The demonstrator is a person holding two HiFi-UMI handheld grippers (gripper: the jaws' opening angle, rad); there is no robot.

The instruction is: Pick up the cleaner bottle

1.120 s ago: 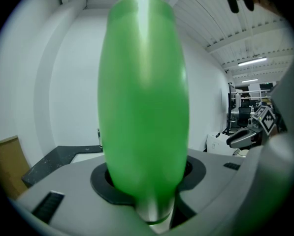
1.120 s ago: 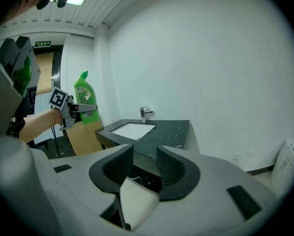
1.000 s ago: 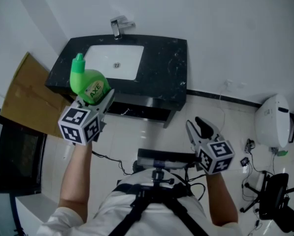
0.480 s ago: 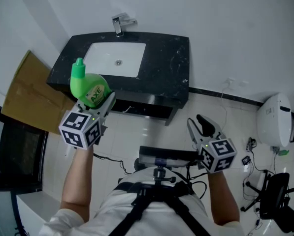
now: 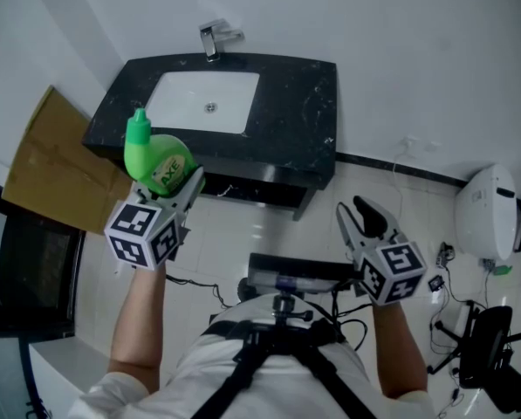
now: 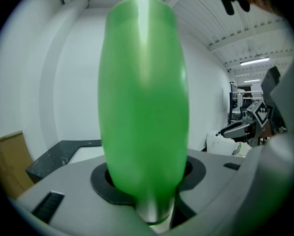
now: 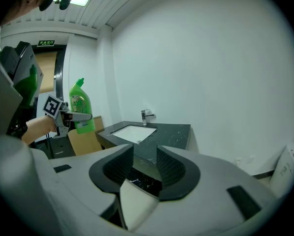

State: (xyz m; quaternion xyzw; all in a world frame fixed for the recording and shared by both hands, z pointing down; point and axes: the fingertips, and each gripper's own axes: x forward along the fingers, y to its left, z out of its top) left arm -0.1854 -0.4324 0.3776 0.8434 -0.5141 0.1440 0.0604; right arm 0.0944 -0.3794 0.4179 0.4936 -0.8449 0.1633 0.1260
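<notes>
1. Cleaner bottle (image 5: pixel 155 160): green, gripped low on its body by my left claw (image 5: pixel 183 182). It is in the air, clear of the worktop (image 5: pixel 299 103), just off the front-left corner.
2. Long axis: upright, spout uppermost, standing across the jaws.
3. Left claw: jaws set wide, pressing on the bottle's sides.
4. Right claw (image 5: pixel 362 216): jaws parted, nothing between them. It is well apart to the bottle's right, so my left hand is the nearer.
5. Judgement: the pick-up looks done, and what remains is a steady upright hold.
</notes>
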